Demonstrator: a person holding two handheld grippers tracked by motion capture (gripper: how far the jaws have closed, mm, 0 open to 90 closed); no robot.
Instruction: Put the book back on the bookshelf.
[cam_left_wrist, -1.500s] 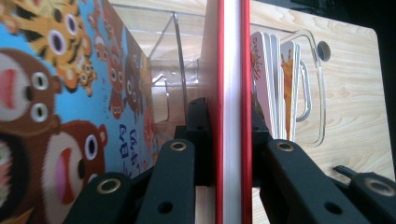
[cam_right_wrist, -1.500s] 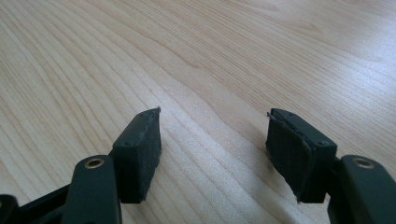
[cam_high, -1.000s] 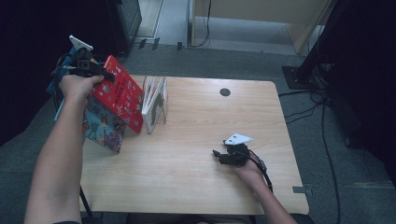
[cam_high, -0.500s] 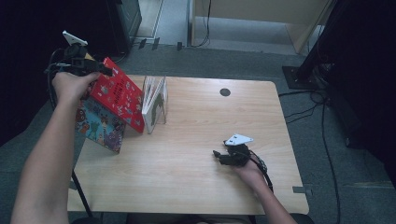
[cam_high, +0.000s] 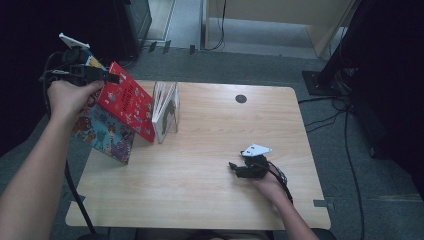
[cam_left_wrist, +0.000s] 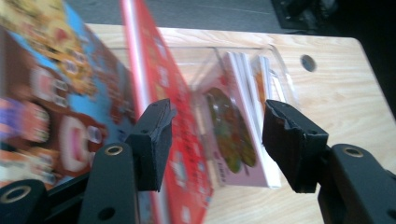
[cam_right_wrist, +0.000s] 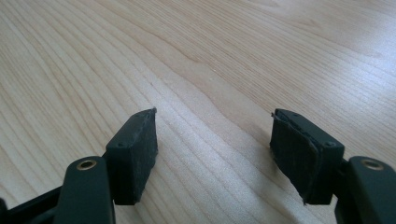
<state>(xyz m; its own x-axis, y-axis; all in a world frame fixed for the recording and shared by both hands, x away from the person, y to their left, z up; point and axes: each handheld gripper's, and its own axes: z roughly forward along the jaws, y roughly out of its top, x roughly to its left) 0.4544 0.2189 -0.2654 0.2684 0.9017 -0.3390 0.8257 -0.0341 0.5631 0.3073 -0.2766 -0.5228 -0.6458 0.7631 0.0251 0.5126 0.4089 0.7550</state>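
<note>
— Two books (cam_high: 116, 116) are leaning against the clear stand (cam_high: 167, 114) at the worktop's (cam_high: 210, 190) left edge. What is the left hand-held gripper (cam_high: 111, 78) doing?

— Its jaws have just been opening and are standing wide by the red book (cam_left_wrist: 163, 107), gripping nothing. It should be backing off straight, not brushing the cover.

— And the right hand-held gripper (cam_high: 233, 167)?

— Resting wide open and empty on bare wood.

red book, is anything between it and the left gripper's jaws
Nothing visible does. The left gripper has just been opening and stands open right behind the red book, whose top edge runs past its left pad; no other thing lies between.
</note>
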